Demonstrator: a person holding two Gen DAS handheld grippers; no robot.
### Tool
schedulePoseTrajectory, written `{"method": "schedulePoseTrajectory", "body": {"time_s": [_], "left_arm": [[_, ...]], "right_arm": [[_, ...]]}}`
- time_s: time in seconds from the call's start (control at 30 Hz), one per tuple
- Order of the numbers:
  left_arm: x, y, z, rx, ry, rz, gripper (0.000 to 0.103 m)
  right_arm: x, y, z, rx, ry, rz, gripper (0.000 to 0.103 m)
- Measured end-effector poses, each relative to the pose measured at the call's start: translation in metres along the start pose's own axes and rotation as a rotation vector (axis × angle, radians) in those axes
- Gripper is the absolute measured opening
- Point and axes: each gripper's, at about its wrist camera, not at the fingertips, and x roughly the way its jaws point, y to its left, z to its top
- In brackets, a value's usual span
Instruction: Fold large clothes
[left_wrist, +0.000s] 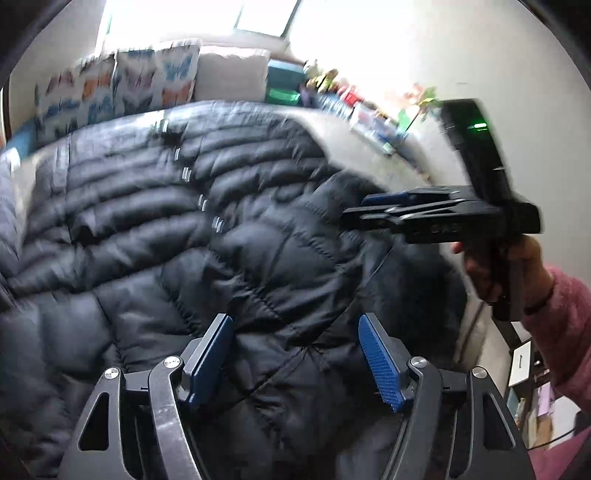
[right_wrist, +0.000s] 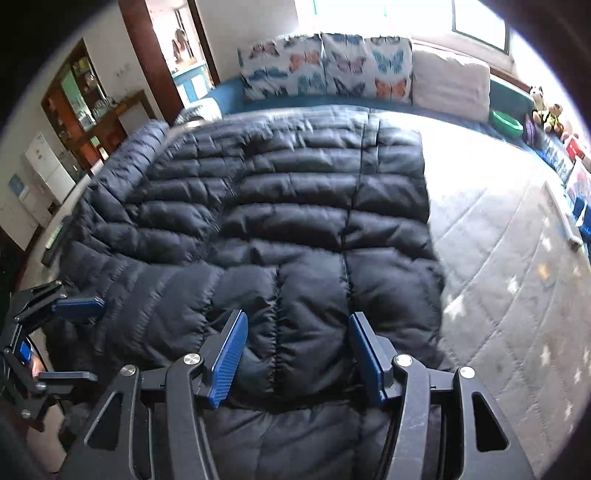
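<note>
A black quilted puffer jacket (right_wrist: 280, 206) lies spread on the pale quilted bed cover (right_wrist: 498, 258), its far edge toward the butterfly pillows (right_wrist: 328, 70) and its near end bunched under both tools. The right gripper (right_wrist: 297, 352) hangs over that near end with jaws partly open, fabric showing between the blue pads (right_wrist: 229, 354) but not pinched — it holds nothing. The left gripper (left_wrist: 295, 354) is likewise partly open above puffy folds at the jacket's near left, empty. The risk from here, I judge: slippery, springy padding — a shallow bite may catch only the top layer, so the fold drags crooked or slides out.
</note>
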Motion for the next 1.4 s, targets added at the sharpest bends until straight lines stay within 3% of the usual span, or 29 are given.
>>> {"method": "schedulePoseTrajectory", "body": {"time_s": [0.23,0.33,0.4,0.53,0.63,0.83,0.97,1.17,1.23,1.3,1.37,1.4], "left_arm": [[-0.007,0.003,-0.002,-0.010,-0.004,-0.022,0.073],[-0.044,0.015,-0.004,-0.039,-0.054,-0.031,0.074],[-0.069,0.025,-0.006,-0.058,-0.097,0.005,0.074],[-0.123,0.073,-0.007,-0.162,-0.191,0.090,0.074],[-0.157,0.126,-0.007,-0.290,-0.245,0.200,0.074],[-0.178,0.227,-0.004,-0.519,-0.264,0.289,0.083],[-0.173,0.284,0.000,-0.640,-0.253,0.277,0.083],[-0.144,0.360,0.014,-0.801,-0.256,0.167,0.083],[-0.135,0.380,0.019,-0.842,-0.259,0.185,0.083],[-0.129,0.396,0.020,-0.875,-0.274,0.150,0.079],[-0.125,0.404,0.025,-0.888,-0.294,0.114,0.044],[-0.127,0.403,0.027,-0.873,-0.308,0.101,0.039]], "right_arm": [[-0.005,0.017,0.002,-0.059,0.021,-0.072,0.066],[-0.030,0.041,0.002,-0.099,-0.030,-0.009,0.066],[-0.041,0.066,-0.002,-0.150,-0.040,0.037,0.066],[-0.038,0.113,-0.008,-0.258,-0.032,0.082,0.066],[-0.026,0.138,-0.006,-0.289,-0.001,0.119,0.066],[0.002,0.186,-0.006,-0.377,0.084,0.179,0.066],[0.030,0.202,-0.017,-0.451,0.156,0.136,0.066],[0.018,0.190,-0.004,-0.394,0.180,0.193,0.067],[0.012,0.183,-0.001,-0.363,0.174,0.206,0.067],[0.008,0.173,0.003,-0.325,0.177,0.227,0.067],[0.005,0.170,0.006,-0.295,0.169,0.231,0.067],[0.002,0.166,0.006,-0.285,0.160,0.228,0.067]]}}
